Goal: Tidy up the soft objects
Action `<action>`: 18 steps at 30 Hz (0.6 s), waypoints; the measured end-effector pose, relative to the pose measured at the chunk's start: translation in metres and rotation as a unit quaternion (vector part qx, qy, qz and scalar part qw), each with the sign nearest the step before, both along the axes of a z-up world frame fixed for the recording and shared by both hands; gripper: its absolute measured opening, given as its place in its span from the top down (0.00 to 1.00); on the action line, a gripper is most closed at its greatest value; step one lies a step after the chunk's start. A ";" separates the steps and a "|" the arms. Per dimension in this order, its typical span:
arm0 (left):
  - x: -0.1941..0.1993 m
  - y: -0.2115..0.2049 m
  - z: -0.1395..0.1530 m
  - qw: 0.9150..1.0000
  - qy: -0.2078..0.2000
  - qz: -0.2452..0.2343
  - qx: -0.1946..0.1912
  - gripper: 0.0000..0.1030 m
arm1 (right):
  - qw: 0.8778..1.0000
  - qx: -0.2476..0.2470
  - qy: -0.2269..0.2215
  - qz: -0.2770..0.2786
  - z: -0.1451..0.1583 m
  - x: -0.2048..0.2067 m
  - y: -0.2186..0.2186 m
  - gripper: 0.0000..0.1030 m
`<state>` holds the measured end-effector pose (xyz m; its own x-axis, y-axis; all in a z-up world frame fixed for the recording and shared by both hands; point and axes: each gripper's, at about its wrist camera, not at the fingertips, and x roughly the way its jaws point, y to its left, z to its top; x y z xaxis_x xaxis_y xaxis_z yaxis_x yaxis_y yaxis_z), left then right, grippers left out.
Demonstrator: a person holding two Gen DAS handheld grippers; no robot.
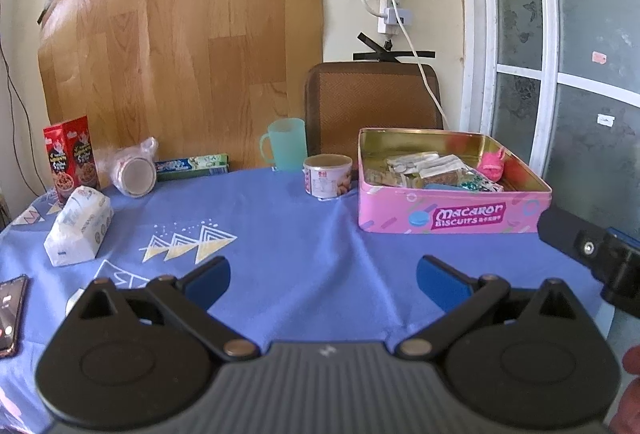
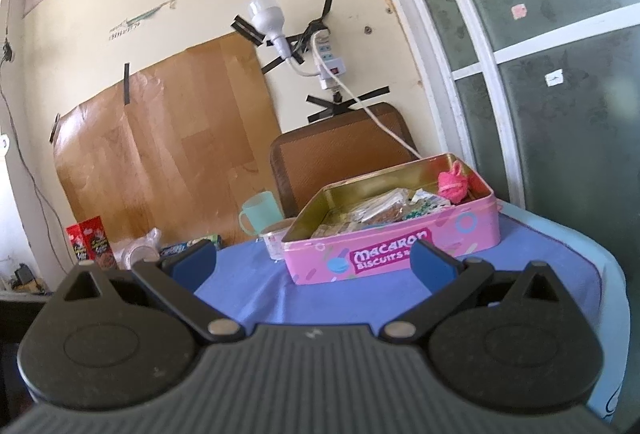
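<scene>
A pink Macaron Biscuits tin (image 1: 452,212) stands open on the blue tablecloth (image 1: 296,234) at the right; it also shows in the right wrist view (image 2: 384,250). Inside lie several small packets (image 1: 432,170) and a pink soft item (image 1: 491,161), seen in the right wrist view (image 2: 454,183) at the tin's far corner. A white soft pack (image 1: 78,226) lies at the left. My left gripper (image 1: 323,282) is open and empty above the cloth. My right gripper (image 2: 314,264) is open and empty, in front of the tin.
At the back stand a red snack box (image 1: 72,158), a bagged round container (image 1: 134,174), a toothpaste box (image 1: 192,166), a green mug (image 1: 286,143) and a can (image 1: 328,175). A phone (image 1: 10,314) lies at the left edge. A brown chair (image 1: 372,102) is behind.
</scene>
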<state>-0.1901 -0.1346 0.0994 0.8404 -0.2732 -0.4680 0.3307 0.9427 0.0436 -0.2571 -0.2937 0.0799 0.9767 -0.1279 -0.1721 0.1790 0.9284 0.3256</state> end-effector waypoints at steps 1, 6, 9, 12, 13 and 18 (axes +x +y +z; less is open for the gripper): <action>0.000 0.000 0.000 1.000 0.001 0.000 -0.001 0.00 | 1.000 0.000 0.000 -0.001 0.000 0.000 0.000 0.00; -0.001 0.001 0.000 1.000 -0.003 0.001 -0.003 0.00 | 1.000 0.003 0.000 -0.002 0.000 0.000 -0.001 0.00; 0.000 0.002 0.000 1.000 0.000 0.001 -0.004 0.00 | 1.000 0.002 0.002 -0.001 -0.001 0.001 0.000 0.00; 0.000 0.004 0.000 1.000 -0.002 0.003 -0.008 0.00 | 1.000 0.002 0.001 -0.001 -0.001 0.001 0.000 0.00; 0.000 0.003 0.000 1.000 -0.002 0.005 -0.007 0.00 | 1.000 0.002 0.000 -0.001 -0.001 0.001 0.000 0.00; -0.001 0.000 -0.001 1.000 0.001 0.000 0.001 0.00 | 1.000 0.007 0.002 -0.001 -0.002 0.001 -0.001 0.00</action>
